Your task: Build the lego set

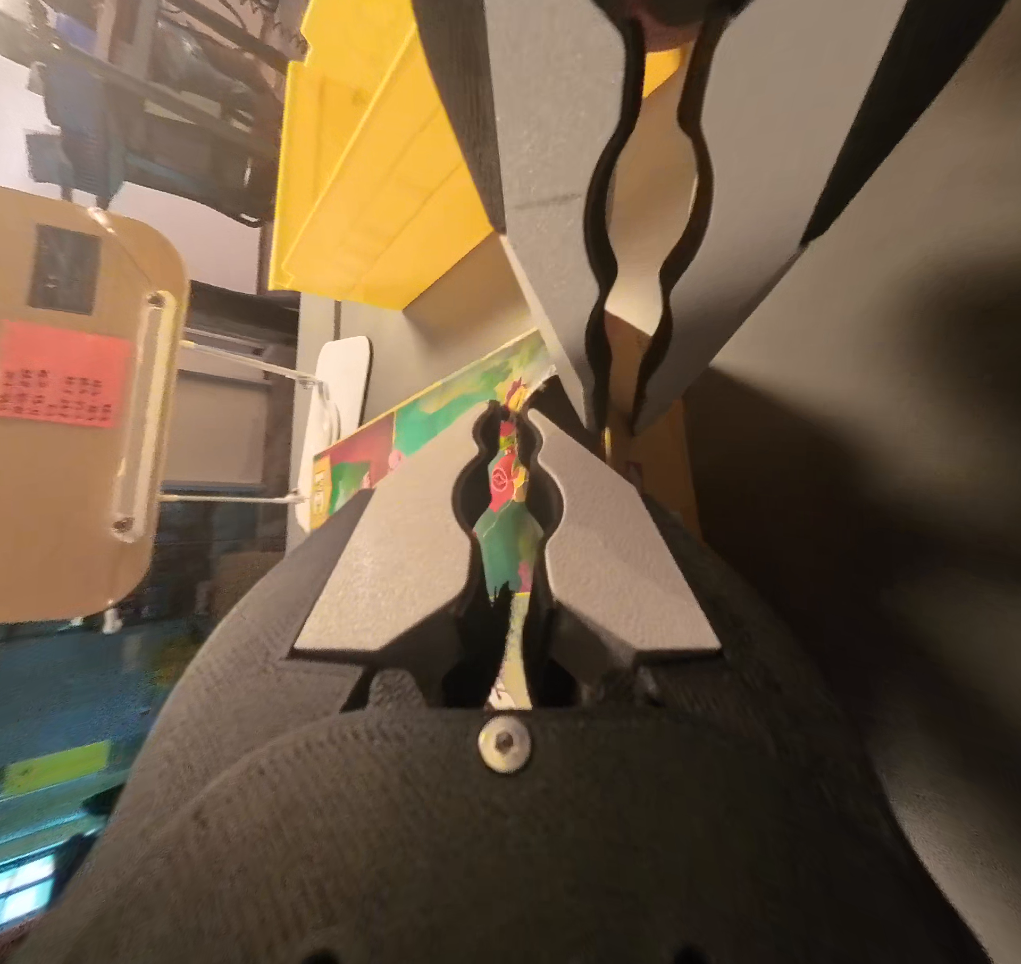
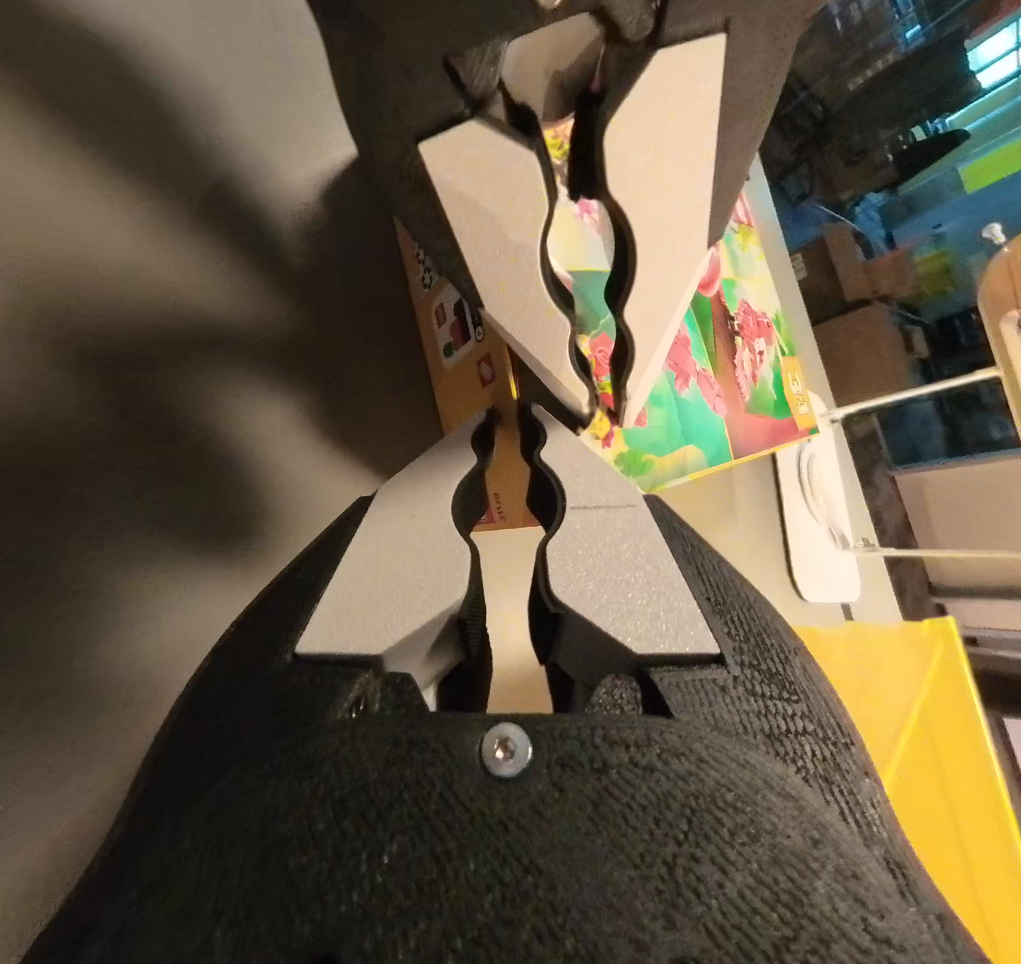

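Observation:
A colourful toy box (image 2: 718,385) with a green and red picture lies on the pale table (image 2: 729,523). It also shows in the left wrist view (image 1: 442,412). My left gripper (image 1: 511,412) is shut on the box's colourful panel at its torn end; in the right wrist view (image 2: 605,418) it comes down from above. My right gripper (image 2: 508,412) faces it tip to tip and is shut on the box's brown cardboard flap (image 2: 469,373). In the left wrist view my right gripper (image 1: 619,429) reaches in from above with the brown flap (image 1: 624,362) between its fingers.
A yellow bin (image 1: 375,163) stands beside the box and also shows in the right wrist view (image 2: 911,744). A white pad (image 1: 342,385) holding a clear stand lies at the box's far end. A tan rounded object with a red label (image 1: 72,385) hangs beyond it. Shelving fills the background. The grippers are tip to tip, or close to it.

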`<state>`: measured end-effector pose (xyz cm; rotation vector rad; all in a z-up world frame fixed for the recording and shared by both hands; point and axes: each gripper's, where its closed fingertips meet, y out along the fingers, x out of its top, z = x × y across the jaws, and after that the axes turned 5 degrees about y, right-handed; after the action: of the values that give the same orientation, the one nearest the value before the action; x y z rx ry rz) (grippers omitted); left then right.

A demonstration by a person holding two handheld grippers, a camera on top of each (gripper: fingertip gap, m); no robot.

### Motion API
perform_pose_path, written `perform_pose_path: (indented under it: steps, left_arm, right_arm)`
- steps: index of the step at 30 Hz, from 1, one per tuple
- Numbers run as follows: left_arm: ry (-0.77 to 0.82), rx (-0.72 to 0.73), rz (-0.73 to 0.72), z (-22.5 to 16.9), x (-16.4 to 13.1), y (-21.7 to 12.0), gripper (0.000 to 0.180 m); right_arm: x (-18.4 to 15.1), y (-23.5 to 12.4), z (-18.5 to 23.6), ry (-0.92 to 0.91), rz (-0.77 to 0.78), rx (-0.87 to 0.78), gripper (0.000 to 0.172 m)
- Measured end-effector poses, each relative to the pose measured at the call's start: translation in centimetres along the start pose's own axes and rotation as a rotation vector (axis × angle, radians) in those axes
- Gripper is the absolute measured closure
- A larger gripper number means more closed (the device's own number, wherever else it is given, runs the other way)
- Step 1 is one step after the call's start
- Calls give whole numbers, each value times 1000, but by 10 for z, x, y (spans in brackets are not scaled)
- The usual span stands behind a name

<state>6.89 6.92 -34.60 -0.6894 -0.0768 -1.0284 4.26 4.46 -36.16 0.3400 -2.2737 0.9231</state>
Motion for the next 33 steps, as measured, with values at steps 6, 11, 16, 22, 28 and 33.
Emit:
perform_pose_path:
  steps: [6, 11, 16, 22, 28, 33]
  left_arm:
    - [-60, -81, 66, -6, 4, 1, 162]
    - [-367, -25, -25, 20, 3, -27, 152]
    - [-450, -106, 63, 6, -24, -52, 128]
    - [-564, -227, 130, -11, -42, -62, 122]
    - [-608, -231, 86, -12, -43, -66, 114]
    - [-520, -102, 101, -3, -50, -67, 124]
  right_arm:
    - [-1, -7, 2, 36, -88, -135, 159]
    - [-4, -9, 6, 135, -63, -116, 146]
    - [-3, -8, 13, 185, 20, -7, 133]
    - [9, -1, 20, 301, -19, 198, 120]
    - [33, -7, 5, 532, -260, 243, 101]
    - [27, -8, 17, 388, -194, 184, 109]
